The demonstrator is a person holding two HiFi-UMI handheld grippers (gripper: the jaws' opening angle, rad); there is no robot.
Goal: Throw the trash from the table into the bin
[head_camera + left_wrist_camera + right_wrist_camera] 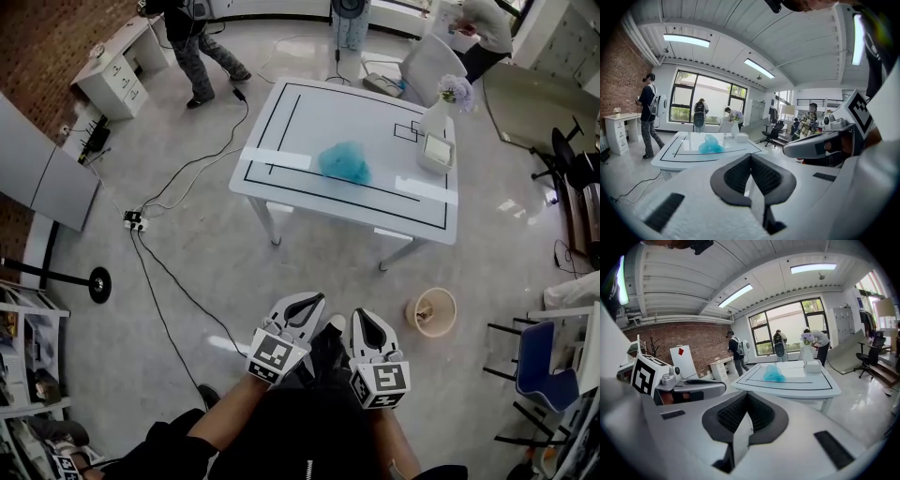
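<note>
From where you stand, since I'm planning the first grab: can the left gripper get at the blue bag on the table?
Probably not yet. The left gripper, jaws shut, is well short of the table, with open floor between them; the blue bag lies mid-table. Nothing blocks the way.

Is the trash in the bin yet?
Not yet. The crumpled blue bag lies on the white table. Both the left gripper and right gripper are shut, empty, away from it. Left: grab it and drop it in the round bin.
</note>
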